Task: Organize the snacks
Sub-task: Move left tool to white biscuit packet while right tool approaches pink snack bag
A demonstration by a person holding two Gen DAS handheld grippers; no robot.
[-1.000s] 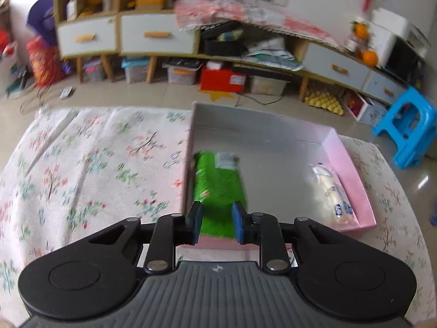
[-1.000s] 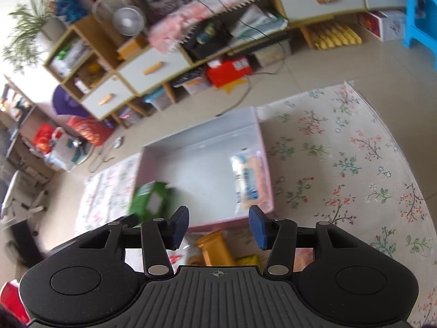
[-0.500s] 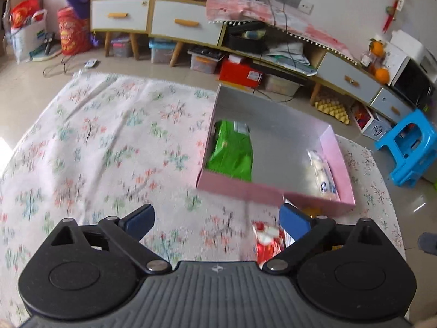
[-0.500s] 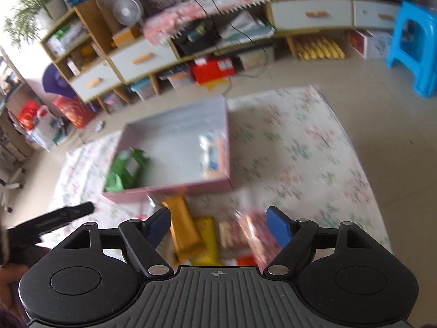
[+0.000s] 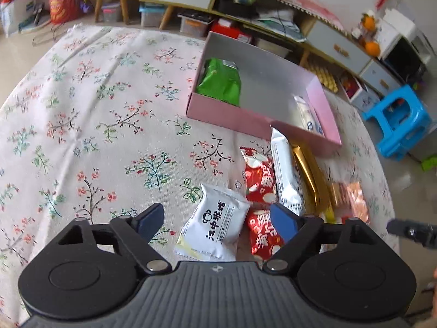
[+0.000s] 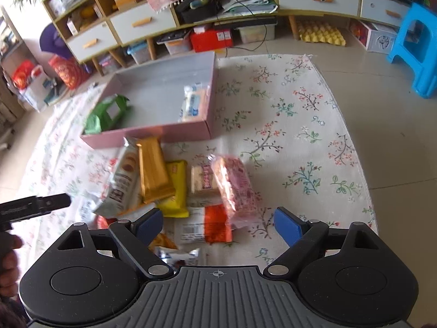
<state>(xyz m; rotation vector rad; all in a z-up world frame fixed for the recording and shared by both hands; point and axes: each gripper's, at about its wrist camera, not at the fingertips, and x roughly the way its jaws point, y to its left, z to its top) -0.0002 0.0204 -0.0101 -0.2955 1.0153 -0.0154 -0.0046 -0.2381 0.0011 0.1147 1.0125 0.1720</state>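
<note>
A pink box (image 5: 245, 120) on the floral cloth holds a green packet (image 5: 221, 82) at its left and a white-blue packet (image 5: 308, 114) at its right. Loose snacks lie in front of it. My left gripper (image 5: 217, 216) hovers over a white packet (image 5: 215, 235); its jaws are closing, still wide and clear of the packet. Beside it lie red packets (image 5: 259, 180) and a gold bar (image 5: 311, 175). My right gripper (image 6: 218, 220) hangs over the pile, jaws opening, gripping nothing. An orange-white packet (image 6: 210, 224) and a pink packet (image 6: 235, 186) lie under it.
A blue stool (image 6: 418, 46) stands on the floor past the table's right edge. Low cabinets (image 6: 142, 23) with bins under them line the far wall. Bare floral cloth (image 5: 95, 125) stretches left of the box. A person's hand shows at the left edge of the right wrist view.
My left gripper let go of the green packet in the box, drew back and now hangs wide over the white packet. My right gripper pulled back and sank over the pile, jaws widening.
</note>
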